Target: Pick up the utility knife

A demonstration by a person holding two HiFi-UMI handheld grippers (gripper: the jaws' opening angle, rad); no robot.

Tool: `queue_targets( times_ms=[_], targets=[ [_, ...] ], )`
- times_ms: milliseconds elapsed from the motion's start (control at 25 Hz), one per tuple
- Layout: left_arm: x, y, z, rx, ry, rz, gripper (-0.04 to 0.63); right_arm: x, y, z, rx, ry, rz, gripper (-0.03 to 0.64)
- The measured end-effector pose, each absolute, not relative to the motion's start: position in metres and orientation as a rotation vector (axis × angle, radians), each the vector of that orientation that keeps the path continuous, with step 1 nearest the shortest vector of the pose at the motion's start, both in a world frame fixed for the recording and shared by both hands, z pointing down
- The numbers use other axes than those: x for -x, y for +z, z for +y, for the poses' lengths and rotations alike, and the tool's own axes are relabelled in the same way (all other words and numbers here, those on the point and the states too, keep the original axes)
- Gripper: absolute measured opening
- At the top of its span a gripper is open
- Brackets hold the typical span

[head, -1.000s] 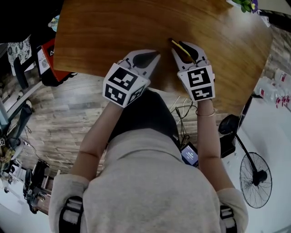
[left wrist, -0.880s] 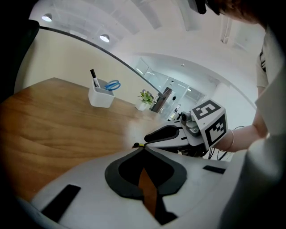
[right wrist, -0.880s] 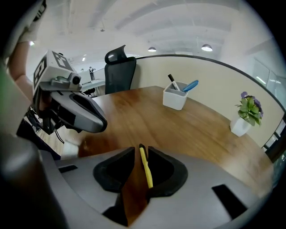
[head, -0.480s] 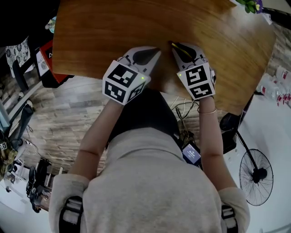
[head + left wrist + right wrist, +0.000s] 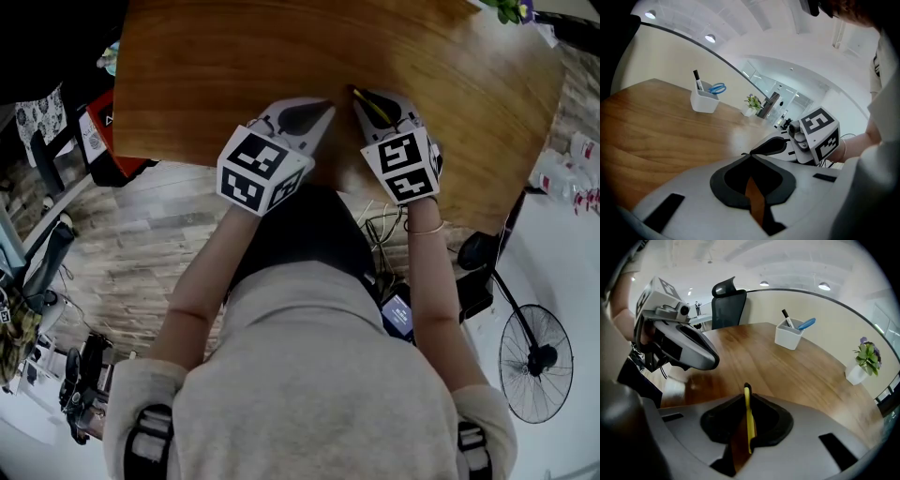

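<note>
Head view: the wooden bench (image 5: pixel 234 66) fills the upper part of the frame, and both grippers sit side by side over its near edge at upper centre

Right gripper (image 5: pixel 746 388): the fingers have just been closing and are now clamped on the utility knife (image 5: pixel 749 423). The knife is a thin yellow strip standing edge-on between the fingers at lower centre of the right gripper view, its dark tip just past the fingertips. In the head view it shows as a yellow line in this gripper's nose, at upper centre right. Whether it touches the bench surface cannot be told

Left gripper (image 5: pixel 749 155): the fingers are together at the tips with nothing between them. It lies just beside the right gripper, the two noses near each other

Other items: a white pen holder (image 5: pixel 787 339) stands upper centre right of the right gripper view, a small potted plant (image 5: pixel 865 359) at right edge, and a black office chair (image 5: pixel 729 305) beyond the bench at upper left
</note>
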State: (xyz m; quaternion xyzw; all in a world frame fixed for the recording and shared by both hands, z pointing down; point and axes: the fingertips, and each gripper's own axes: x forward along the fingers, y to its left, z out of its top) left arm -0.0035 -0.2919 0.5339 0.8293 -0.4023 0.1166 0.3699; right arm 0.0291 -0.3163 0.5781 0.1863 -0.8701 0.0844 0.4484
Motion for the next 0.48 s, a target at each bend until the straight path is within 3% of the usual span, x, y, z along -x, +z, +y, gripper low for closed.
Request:
queue_targets(
  times_ms=[480],
  targets=[
    [-0.003, 0.506, -0.286, -2.209, 0.318, -1.030, 0.014, -0.019, 0.515, -0.333, -0.630, 0.156, -2.290, 0.064]
  ],
)
